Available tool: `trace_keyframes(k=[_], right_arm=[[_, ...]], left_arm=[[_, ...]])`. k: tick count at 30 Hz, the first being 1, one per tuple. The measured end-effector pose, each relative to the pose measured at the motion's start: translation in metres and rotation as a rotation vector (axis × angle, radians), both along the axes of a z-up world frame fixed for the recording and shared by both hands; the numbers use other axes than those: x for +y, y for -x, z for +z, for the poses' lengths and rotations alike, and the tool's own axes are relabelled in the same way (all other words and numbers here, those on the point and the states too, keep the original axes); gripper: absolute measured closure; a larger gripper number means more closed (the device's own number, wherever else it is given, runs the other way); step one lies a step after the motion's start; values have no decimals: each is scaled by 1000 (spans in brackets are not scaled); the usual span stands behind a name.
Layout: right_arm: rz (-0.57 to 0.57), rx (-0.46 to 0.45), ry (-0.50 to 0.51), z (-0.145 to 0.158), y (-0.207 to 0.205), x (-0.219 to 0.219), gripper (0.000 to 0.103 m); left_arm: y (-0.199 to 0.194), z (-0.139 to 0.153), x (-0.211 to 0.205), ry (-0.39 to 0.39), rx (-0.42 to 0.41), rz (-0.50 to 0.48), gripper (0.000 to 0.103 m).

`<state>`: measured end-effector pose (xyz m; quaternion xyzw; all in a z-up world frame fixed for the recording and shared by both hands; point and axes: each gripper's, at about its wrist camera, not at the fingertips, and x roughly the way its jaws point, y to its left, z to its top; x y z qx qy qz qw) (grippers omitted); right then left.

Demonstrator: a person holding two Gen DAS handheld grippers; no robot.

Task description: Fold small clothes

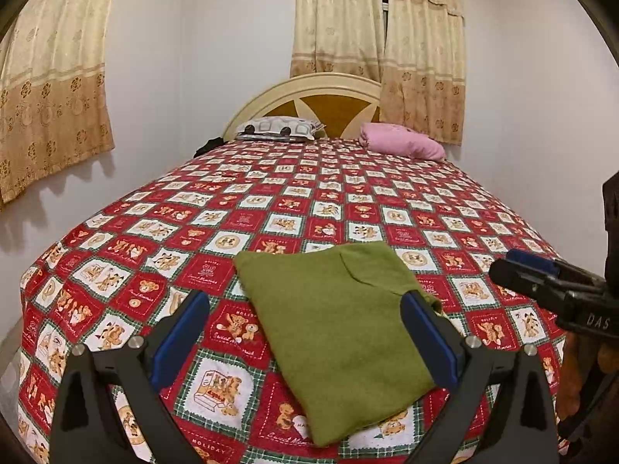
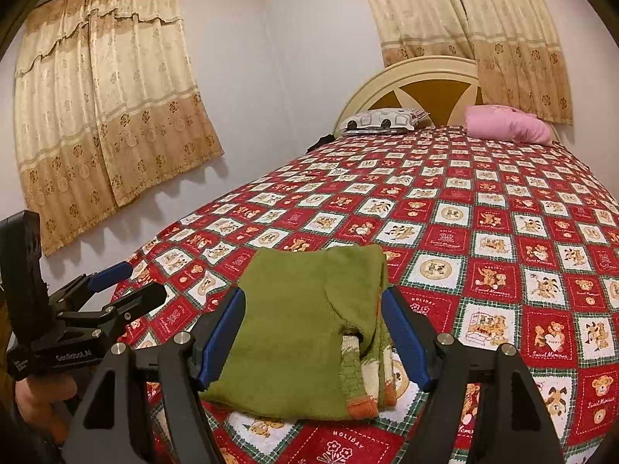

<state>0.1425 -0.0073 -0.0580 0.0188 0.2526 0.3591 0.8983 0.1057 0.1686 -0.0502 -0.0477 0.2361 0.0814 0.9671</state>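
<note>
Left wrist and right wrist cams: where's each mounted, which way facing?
Left wrist: on the left hand-held gripper, facing the headboard over the green sweater; own open fingers show, right hand-held gripper at right.
Right wrist: on the right one, same heading; left one at left.
Shared: sweater, bedspread, pink pillow.

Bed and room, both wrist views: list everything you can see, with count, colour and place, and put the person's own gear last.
Sweater: one, green with orange cuffs, folded at the near end of the bed.
Bedspread: one, red and white checks with teddy bears, covering the bed.
Patterned pillow: one, grey and white, at the headboard, left.
Pink pillow: one, at the headboard, right.
Headboard: one, cream and brown, far end.
Curtains: two sets, beige, left wall and behind the bed.
Left gripper: black with blue pads, jaws open over the sweater.
Right gripper: same, jaws open over the sweater.
</note>
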Motion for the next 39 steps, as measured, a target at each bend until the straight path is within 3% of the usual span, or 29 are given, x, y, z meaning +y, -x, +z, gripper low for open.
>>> trace_keyframes(k=[39], right_arm=[[3, -9, -1, -1, 10, 0, 29]], left_arm=[[-3, -11, 6, 2, 31, 31, 0]])
